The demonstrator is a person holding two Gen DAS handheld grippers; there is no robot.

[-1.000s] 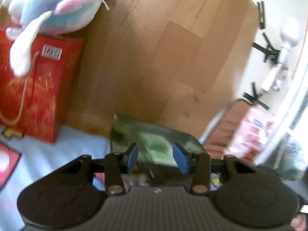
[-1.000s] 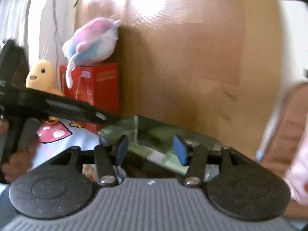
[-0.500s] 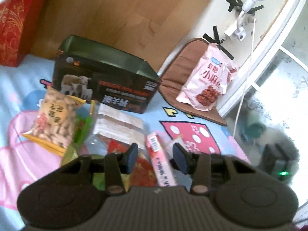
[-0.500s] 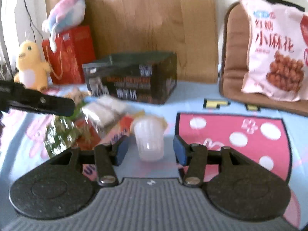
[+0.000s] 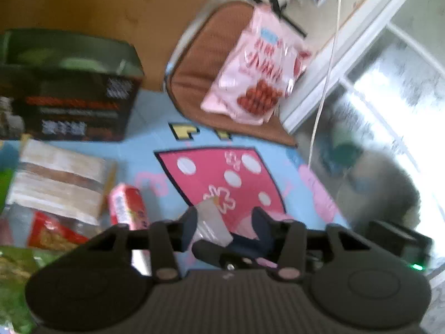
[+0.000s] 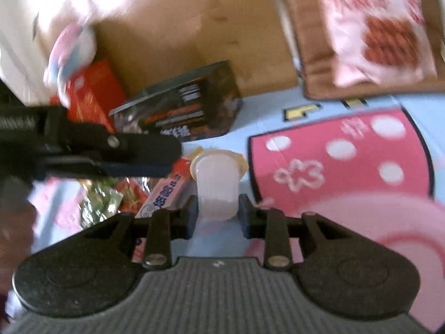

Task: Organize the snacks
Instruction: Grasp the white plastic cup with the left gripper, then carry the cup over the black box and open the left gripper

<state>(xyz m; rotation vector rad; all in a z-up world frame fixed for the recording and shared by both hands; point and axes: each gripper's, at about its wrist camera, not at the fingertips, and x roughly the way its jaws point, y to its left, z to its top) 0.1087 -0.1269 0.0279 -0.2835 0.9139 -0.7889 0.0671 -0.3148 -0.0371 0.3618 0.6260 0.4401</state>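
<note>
Right gripper: closed on one translucent jelly cup, a finger touching each side, the cup held just above the blue cartoon mat.
Left gripper: jaws apart, gripping nothing — it hovers over the mat beside the cup.
Boxes: one dark box, open-topped, against the wooden board; one red box — right view only.
Bags: one pink snack bag on the brown cushion; one pink wrapped bar.
Left view only: white cord.
</note>
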